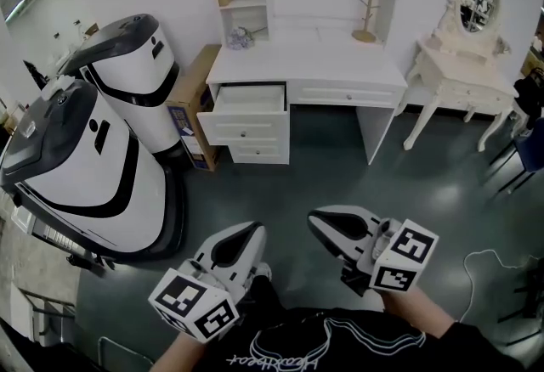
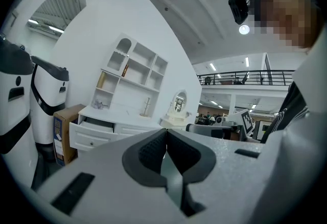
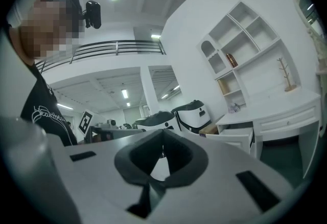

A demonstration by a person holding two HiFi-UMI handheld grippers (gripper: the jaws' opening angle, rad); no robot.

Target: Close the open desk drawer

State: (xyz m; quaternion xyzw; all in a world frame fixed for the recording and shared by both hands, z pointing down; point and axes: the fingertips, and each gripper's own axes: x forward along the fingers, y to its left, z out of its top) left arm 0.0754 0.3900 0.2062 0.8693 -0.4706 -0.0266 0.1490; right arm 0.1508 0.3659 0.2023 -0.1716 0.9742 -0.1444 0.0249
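The white desk (image 1: 306, 64) with a hutch stands at the far side of the dark floor. Its top left drawer (image 1: 246, 104) is pulled out; the drawers below and to the right of it are flush. Both grippers hover low in the head view, far short of the desk. My left gripper (image 1: 253, 232) is shut with its pads pressed together and nothing held. My right gripper (image 1: 316, 220) is shut and empty too. The open drawer (image 2: 95, 126) shows at lower left in the left gripper view, and the drawer (image 3: 236, 135) at right in the right gripper view.
Two large white-and-black machines (image 1: 93, 162) stand at the left, with a cardboard box (image 1: 189, 104) between them and the desk. A white dressing table with a mirror (image 1: 463, 64) is at the right, with a blue chair (image 1: 531, 149) beside it. A cable (image 1: 486, 264) lies on the floor.
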